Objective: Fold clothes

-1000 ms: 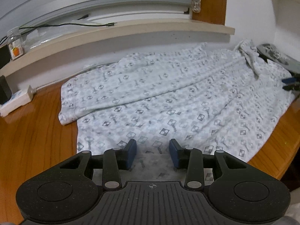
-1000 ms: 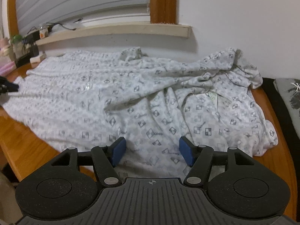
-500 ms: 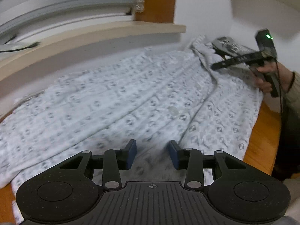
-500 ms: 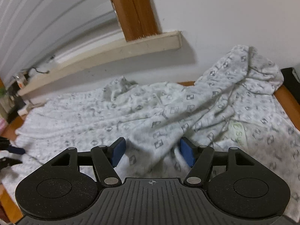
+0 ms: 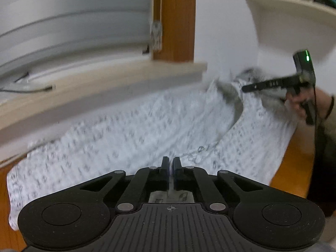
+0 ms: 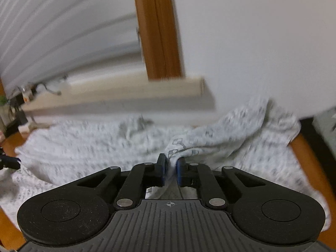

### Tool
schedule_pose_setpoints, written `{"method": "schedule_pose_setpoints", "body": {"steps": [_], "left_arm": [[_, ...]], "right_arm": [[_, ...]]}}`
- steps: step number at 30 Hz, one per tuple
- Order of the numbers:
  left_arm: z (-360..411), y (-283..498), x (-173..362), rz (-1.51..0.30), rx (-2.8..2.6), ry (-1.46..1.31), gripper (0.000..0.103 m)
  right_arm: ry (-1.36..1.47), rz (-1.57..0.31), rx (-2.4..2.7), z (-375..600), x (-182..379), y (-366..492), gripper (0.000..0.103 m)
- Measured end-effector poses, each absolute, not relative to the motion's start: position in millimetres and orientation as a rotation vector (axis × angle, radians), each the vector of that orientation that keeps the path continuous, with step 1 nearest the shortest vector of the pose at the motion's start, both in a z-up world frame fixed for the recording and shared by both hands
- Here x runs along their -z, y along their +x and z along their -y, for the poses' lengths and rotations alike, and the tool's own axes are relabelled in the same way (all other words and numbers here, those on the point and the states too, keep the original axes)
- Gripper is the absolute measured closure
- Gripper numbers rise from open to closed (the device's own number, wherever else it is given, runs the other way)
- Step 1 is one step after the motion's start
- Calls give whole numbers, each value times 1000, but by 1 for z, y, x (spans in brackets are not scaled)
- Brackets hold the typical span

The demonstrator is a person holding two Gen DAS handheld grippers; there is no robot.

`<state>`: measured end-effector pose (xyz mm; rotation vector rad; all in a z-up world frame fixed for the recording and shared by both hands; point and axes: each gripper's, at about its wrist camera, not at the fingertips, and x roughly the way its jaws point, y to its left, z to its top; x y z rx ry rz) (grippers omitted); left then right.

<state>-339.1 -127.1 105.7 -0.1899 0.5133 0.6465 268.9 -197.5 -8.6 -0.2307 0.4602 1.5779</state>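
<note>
The left gripper (image 5: 171, 163) had its jaws pressed almost together, and a thin fold of the patterned garment (image 5: 130, 138) was pinched between the pads. The right gripper (image 6: 171, 164) pinched a thicker ridge of the same cloth, which rose out of the gap toward one o'clock. A second earlier both sets of jaws stood spread over flat fabric; they had just been closing, each with cloth between the pads. In my judgement the grasp of the near edge was made and the first fold could begin, most likely by carrying that edge toward twelve o'clock.

Outward from the jaws, the garment lay spread across the wooden table (image 5: 294, 161), its far side bunched against the wall below the windowsill (image 5: 117, 82). In the left wrist view the right gripper showed at two o'clock, held in a hand (image 5: 298, 103), with a small green light on its housing. In the right wrist view, dark tips, probably the left gripper's, showed at nine o'clock at the edge of the frame.

No writing could be read: the garment's printed motifs were smeared by blur, and pale marks on the right gripper's side were too small to make out.
</note>
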Motion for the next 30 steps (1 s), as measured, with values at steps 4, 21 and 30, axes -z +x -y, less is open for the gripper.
{"method": "schedule_pose_setpoints", "body": {"steps": [4,21,30], "left_arm": [[115,-332,-112,-525,-744,-176,98],[127,-472,-68,-598,-1032,-423,56],[134,-483,-58,-611,-1064,-376,57]], "right_arm": [[-143,-379,-1546,190,-11,263,92],[-499,-492,-1510,229,58,245,46],[-529,-490,-1521,272,57,252,52]]}}
